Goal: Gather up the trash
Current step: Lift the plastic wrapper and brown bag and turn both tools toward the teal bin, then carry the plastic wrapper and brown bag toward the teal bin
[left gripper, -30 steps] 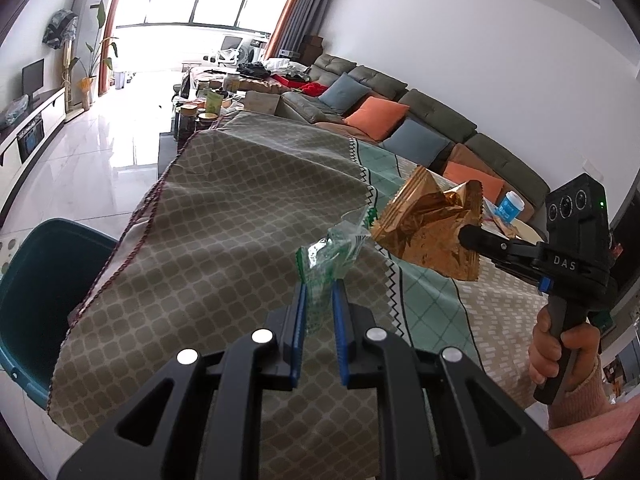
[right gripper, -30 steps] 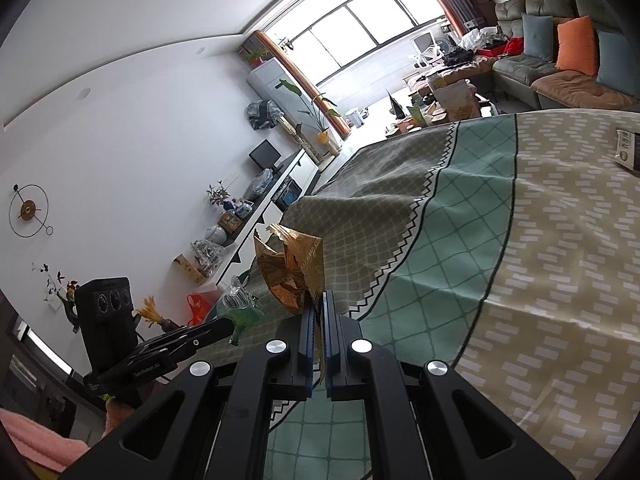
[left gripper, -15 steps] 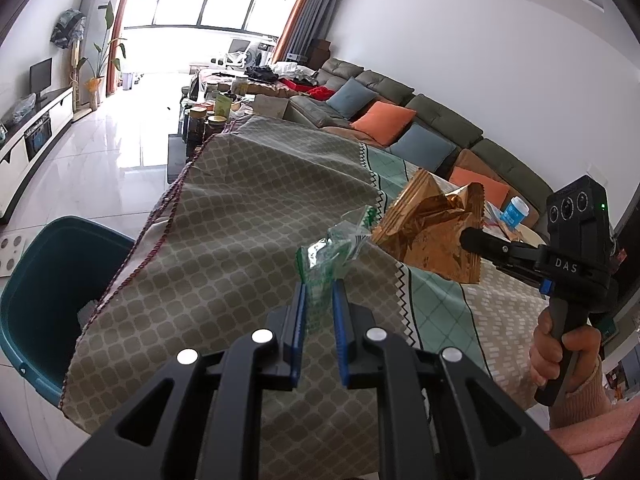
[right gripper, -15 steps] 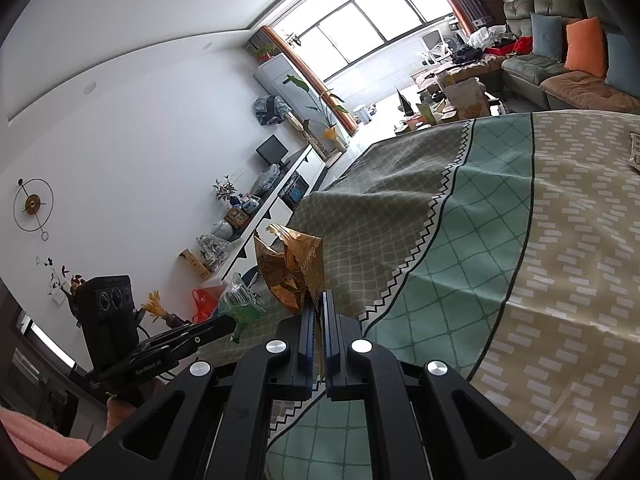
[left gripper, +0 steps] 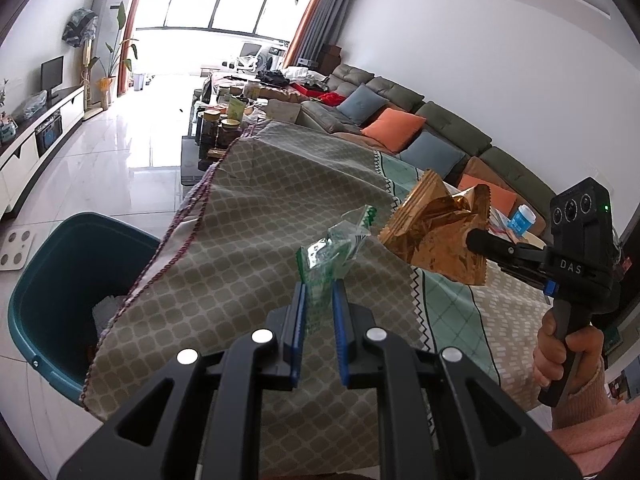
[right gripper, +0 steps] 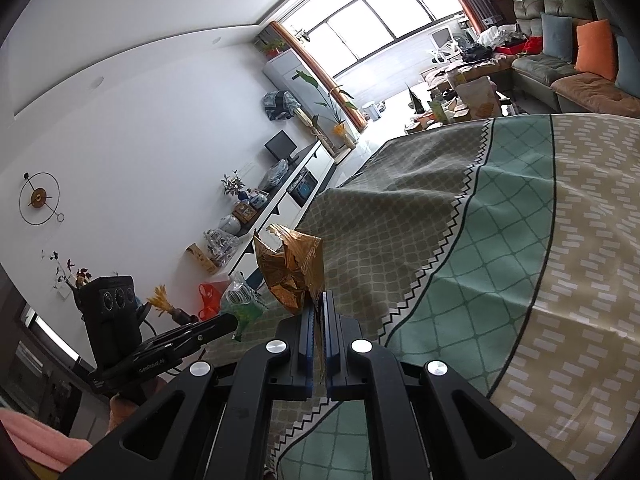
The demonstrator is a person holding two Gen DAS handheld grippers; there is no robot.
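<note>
Two pieces of trash are up in the air, one in each of our grippers. We've got the green-and-clear plastic wrapper (left gripper: 334, 250) pinched between the blue pads of our left gripper (left gripper: 319, 296), jaws nearly together and clamped on its lower end, the crumpled top sticking up above the near left corner of the table. Over on the other side, the gold foil snack bag (right gripper: 290, 272) is caught by its lower edge in our right gripper (right gripper: 319, 312), jaws pressed tight on the thin foil. From the left wrist view we see that same bag (left gripper: 438, 234) hanging off the tip of the right gripper (left gripper: 478, 242), just beside the green wrapper but not touching it.

Both pieces hover over the patterned tablecloth (left gripper: 256, 240), above the olive section near the table's left edge, where the cloth's fringe drapes down. Past that edge, on the floor below, stands the teal bin (left gripper: 52, 264), with something grey lying inside it. The right hand (left gripper: 568, 354) wraps the gripper's handle, a pink sleeve (left gripper: 600, 412) behind it.

Farther out, a small blue-and-white tub (left gripper: 522, 218) sits by the table's far right side, and the grey sofa (left gripper: 452, 124) with orange and blue cushions runs along the wall.
</note>
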